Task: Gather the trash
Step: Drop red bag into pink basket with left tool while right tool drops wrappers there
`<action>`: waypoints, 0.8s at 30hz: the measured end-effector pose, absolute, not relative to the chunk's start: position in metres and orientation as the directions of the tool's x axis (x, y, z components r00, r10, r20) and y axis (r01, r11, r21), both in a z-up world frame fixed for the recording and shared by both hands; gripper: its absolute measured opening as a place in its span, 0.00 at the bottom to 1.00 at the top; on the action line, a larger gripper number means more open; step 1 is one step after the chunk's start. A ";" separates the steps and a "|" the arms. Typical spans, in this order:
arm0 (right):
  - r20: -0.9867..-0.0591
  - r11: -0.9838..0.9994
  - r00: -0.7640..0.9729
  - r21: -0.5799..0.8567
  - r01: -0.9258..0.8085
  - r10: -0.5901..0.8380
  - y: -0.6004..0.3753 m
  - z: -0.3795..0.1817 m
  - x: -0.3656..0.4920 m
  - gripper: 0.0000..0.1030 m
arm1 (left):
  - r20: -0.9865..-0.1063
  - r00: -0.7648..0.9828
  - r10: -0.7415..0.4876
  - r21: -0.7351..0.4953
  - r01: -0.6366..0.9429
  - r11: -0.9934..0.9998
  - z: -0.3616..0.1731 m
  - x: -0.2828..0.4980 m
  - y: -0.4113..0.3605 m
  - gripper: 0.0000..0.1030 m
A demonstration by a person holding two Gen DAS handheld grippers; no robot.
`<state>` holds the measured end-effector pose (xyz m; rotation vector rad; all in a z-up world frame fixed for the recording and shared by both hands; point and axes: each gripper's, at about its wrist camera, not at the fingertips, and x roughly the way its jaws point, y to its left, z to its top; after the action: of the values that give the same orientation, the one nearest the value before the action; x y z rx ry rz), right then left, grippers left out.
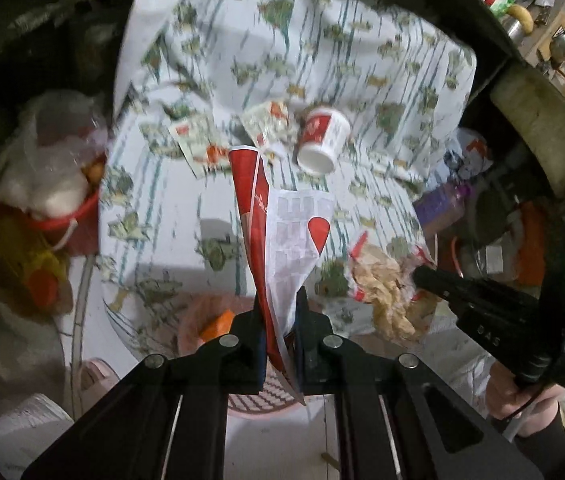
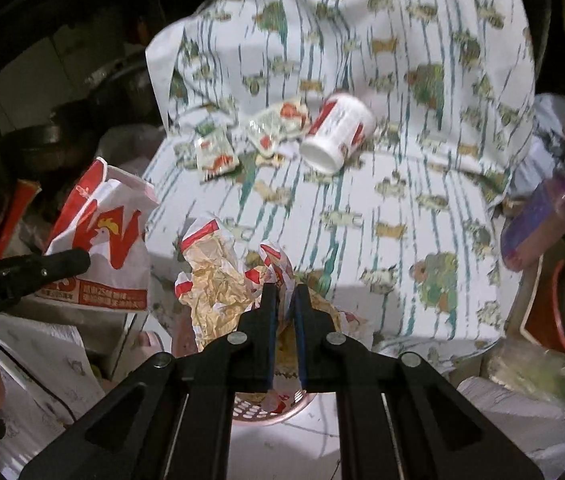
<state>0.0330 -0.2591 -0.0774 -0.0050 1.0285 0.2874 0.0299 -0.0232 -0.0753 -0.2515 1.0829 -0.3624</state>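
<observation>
Left gripper [image 1: 278,320]: fingers narrow, pinched on the lower end of a red-and-white paper bag [image 1: 282,224], long axis running straight up and away from the fingers. Right gripper [image 2: 284,308]: fingers narrow too, clamped on a crumpled greasy wrapper [image 2: 218,280], bulk of it hanging to the left of the fingers.

Directly beneath both grips, at the near edge of the desk [image 1: 382,80]: a pink perforated basket [image 2: 266,412], rim showing under the fingers in each wrist view, something orange already inside in the left view. Probably the drop point, so the coming move seems a plain release downward, both loads already hanging above the basket. Neither hand clearly the nearer.

Beyond the basket, farther across the patterned cloth: a paper cup [image 2: 338,136] lying on its side, white end toward the basket, long axis slanting away to the right. Just left of the cup, sauce packets [image 2: 242,140] lying flat. Judged still uncollected; from the basket, cup a little to the right, so the right hand probably the handier for it.
</observation>
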 end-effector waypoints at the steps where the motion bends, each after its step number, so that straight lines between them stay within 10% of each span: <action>1: -0.852 0.961 0.465 0.146 -0.235 0.243 -0.259 -0.082 0.034 0.08 | -0.821 0.408 -0.399 -0.360 0.171 0.917 -0.080 0.031 -0.026 0.10; 11: -0.893 0.958 0.364 0.205 -0.199 0.266 -0.257 -0.112 0.041 0.09 | -0.826 0.374 -0.422 -0.377 0.191 0.906 -0.091 0.034 -0.041 0.10; 16: -0.899 0.956 0.346 0.208 -0.205 0.269 -0.252 -0.116 0.042 0.13 | -0.820 0.386 -0.423 -0.392 0.158 0.906 -0.089 0.034 -0.039 0.56; 24: -0.882 0.946 0.360 0.232 -0.228 0.303 -0.246 -0.111 0.041 0.35 | -0.790 0.484 -0.376 -0.366 0.120 0.923 -0.066 0.033 -0.022 0.64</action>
<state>0.0415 -0.2459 -0.1109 0.0740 1.1525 0.3428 0.0326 -0.0220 -0.0656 -0.2770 1.0250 -0.3068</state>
